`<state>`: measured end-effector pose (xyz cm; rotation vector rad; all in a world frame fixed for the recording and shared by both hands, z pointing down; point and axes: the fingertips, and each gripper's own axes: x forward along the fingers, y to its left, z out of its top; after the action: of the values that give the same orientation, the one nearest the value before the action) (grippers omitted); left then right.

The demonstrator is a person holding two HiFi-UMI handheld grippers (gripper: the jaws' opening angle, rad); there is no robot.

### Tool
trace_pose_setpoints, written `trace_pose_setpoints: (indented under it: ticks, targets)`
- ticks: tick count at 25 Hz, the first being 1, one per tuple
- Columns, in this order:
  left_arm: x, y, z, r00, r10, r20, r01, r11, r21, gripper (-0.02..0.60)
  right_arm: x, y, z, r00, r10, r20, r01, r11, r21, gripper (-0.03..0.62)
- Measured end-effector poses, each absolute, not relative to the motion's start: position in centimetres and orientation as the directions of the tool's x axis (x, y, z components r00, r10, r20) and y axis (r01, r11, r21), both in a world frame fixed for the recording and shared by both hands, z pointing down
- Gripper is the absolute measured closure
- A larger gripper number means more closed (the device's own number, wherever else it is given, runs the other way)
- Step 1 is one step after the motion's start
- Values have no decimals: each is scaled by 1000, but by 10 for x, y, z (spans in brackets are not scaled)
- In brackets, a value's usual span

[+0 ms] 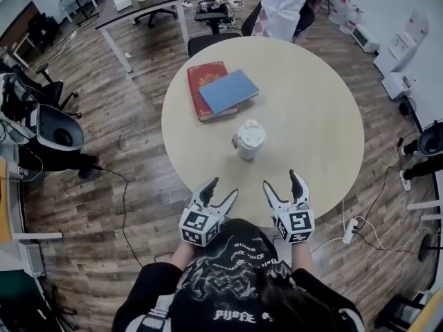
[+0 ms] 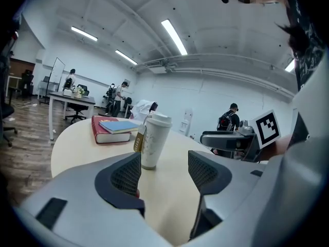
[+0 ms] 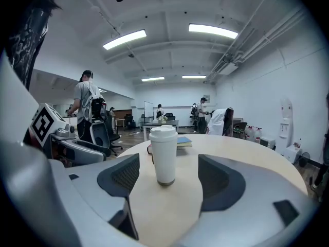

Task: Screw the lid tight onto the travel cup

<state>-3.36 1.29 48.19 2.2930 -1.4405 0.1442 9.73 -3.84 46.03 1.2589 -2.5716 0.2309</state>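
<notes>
A white travel cup (image 1: 249, 140) with its lid on stands upright near the middle of the round beige table (image 1: 325, 116). A tag hangs at its side (image 2: 139, 139). My left gripper (image 1: 219, 191) hovers over the table's near edge, open and empty, with the cup (image 2: 153, 140) ahead of its jaws. My right gripper (image 1: 282, 183) is beside it, also open and empty. In the right gripper view the cup (image 3: 164, 155) stands centred beyond the jaws, apart from both pads.
A red book (image 1: 205, 92) with a blue book (image 1: 228, 91) on top lies at the table's far left. Office chairs (image 1: 208, 30) and a desk (image 1: 138, 5) stand beyond. People move about in the background. A power strip (image 1: 349, 230) lies on the floor at right.
</notes>
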Motion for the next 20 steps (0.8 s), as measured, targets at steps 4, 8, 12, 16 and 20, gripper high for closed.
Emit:
trace_pose_setpoints:
  ticks: [4,8,12,16,20]
  targets:
    - [-17,-9,490,425,-845,324,-895,-338,291,273,100,-64,464,-645,-697,313,-739,673,-25,249]
    - [-5,-38,499,369,-862,346,-915,-272,297,273,115,-92,461,-674,-668,316,-706,708,-10,249]
    - [0,-61,508,309,-877,367,-933,-205,296,273,135,-118,461,-673,-672,307,-713,701,-29,249]
    - [-1,-77,519,296,-871,391,-941,-194,278,273,135,-131,463,-673,-672,308,-717,695,-50,249]
    - [4,-93,531,305,-852,425,-942,-204,267,272,127,-134,464,-678,-656,331,-706,706,-47,249]
